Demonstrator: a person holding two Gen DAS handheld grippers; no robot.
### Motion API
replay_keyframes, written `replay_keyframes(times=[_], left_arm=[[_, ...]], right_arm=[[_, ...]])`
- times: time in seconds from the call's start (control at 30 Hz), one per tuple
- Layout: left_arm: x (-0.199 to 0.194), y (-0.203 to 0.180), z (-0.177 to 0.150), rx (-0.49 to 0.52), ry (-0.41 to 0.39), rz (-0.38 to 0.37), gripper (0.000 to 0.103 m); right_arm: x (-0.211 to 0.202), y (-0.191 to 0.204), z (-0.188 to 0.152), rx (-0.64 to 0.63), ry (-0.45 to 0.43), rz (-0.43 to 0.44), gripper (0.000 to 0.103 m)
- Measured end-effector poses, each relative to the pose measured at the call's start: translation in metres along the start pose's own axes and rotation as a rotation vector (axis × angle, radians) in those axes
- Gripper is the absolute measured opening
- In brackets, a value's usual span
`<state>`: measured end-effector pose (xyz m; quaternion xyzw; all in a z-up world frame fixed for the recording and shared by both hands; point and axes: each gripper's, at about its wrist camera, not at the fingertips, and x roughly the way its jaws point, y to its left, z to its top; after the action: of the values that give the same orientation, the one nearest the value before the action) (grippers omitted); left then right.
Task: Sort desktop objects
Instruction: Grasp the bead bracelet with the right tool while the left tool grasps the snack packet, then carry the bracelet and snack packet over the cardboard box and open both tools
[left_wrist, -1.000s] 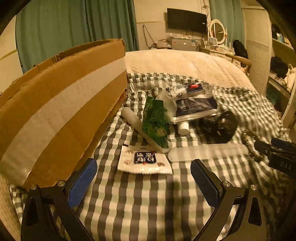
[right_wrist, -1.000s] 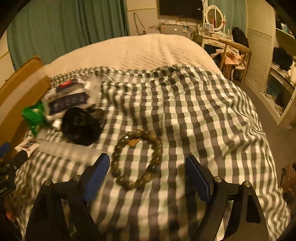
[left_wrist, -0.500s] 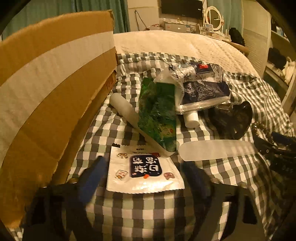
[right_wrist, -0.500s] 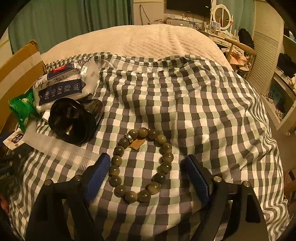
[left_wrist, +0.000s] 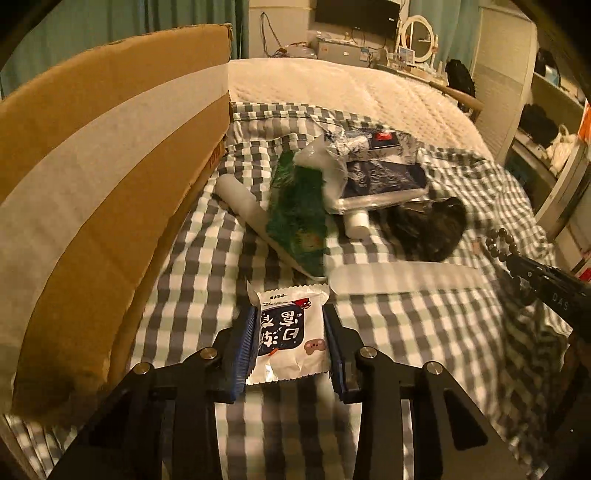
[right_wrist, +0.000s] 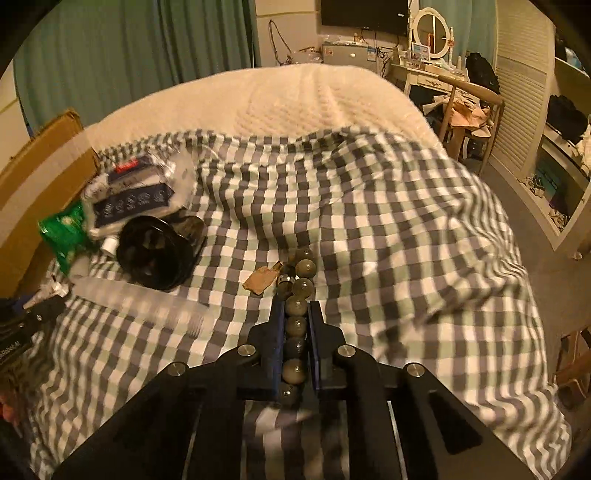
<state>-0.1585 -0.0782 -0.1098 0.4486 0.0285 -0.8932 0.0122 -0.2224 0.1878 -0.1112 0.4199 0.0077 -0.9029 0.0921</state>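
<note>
The left gripper (left_wrist: 290, 325) pinches one white snack packet (left_wrist: 288, 332) between its two blue pads, above the checked cloth (left_wrist: 207, 288). One cardboard box (left_wrist: 92, 177) stands just beside it on the left.

The right gripper (right_wrist: 296, 321) has its two fingers pressed onto one beaded bracelet (right_wrist: 300, 295); six beads lie in a row between the pads, and more beads hang past the fingertips. One brown tag (right_wrist: 263, 278) is attached at the far end of the bracelet.

Items lying on the cloth, left wrist view:
- one translucent comb (left_wrist: 402, 278), just beyond the packet;
- one green packet (left_wrist: 299, 218), overlapping one white tube (left_wrist: 243, 203);
- one clear bag of dark blue packs (left_wrist: 373, 173);
- one small white bottle (left_wrist: 356, 223), partly under the bag;
- one black round item (left_wrist: 428, 230), blurred.
</note>
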Motion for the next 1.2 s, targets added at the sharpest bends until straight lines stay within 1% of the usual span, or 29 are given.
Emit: replay_keyframes(times=[0.13,0.27,0.33,0.4,0.5,0.6,0.67,0.7,0.77,0.8,0.93,1.0,1.07,1.13,1.2], left_arm=[[-0.019,-0.007,-0.007,0.003,-0.009,-0.029,0.036],[-0.051,-0.015,-0.013,-0.008,-0.044,-0.068,0.036],[-0.069,-0.018,-0.016,-0.008,-0.065,-0.083,0.036],[-0.087,-0.025,-0.02,0.003,-0.093,-0.089,0.036],[-0.11,-0.021,-0.02,0.002,-0.13,-0.109,0.036],[-0.129,-0.019,-0.012,-0.013,-0.169,-0.147,0.036],[-0.144,-0.012,-0.001,-0.033,-0.203,-0.149,0.036],[-0.151,-0.007,0.006,-0.05,-0.226,-0.162,0.036],[-0.171,0.006,0.021,-0.072,-0.283,-0.175,0.036],[-0.181,0.013,0.03,-0.062,-0.308,-0.165,0.036],[-0.203,0.043,0.055,-0.019,-0.387,-0.104,0.036],[-0.207,0.063,0.066,-0.029,-0.407,-0.088,0.036],[-0.204,0.088,0.074,-0.067,-0.418,-0.065,0.036],[-0.195,0.112,0.078,-0.104,-0.42,-0.056,0.036],[-0.181,0.135,0.079,-0.126,-0.41,-0.015,0.036]], right_arm=[[-0.035,-0.003,-0.006,0.011,-0.032,0.012,0.011],[-0.079,0.0,-0.01,-0.017,-0.077,0.018,0.011],[-0.103,0.004,-0.019,-0.002,-0.101,0.04,0.011],[-0.122,0.008,-0.031,0.0,-0.1,0.06,0.011],[-0.141,0.022,-0.041,-0.048,-0.082,0.048,0.011],[-0.166,0.033,-0.046,-0.053,-0.091,0.068,0.011],[-0.182,0.045,-0.043,-0.064,-0.101,0.088,0.011],[-0.189,0.054,-0.04,-0.082,-0.112,0.096,0.011],[-0.203,0.075,-0.028,-0.142,-0.135,0.083,0.011],[-0.209,0.087,-0.02,-0.166,-0.146,0.099,0.011],[-0.218,0.116,0.009,-0.184,-0.177,0.152,0.011],[-0.22,0.134,0.027,-0.19,-0.182,0.207,0.011],[-0.221,0.16,0.049,-0.217,-0.198,0.258,0.011],[-0.221,0.186,0.069,-0.25,-0.218,0.3,0.011],[-0.215,0.214,0.09,-0.276,-0.229,0.356,0.011]])
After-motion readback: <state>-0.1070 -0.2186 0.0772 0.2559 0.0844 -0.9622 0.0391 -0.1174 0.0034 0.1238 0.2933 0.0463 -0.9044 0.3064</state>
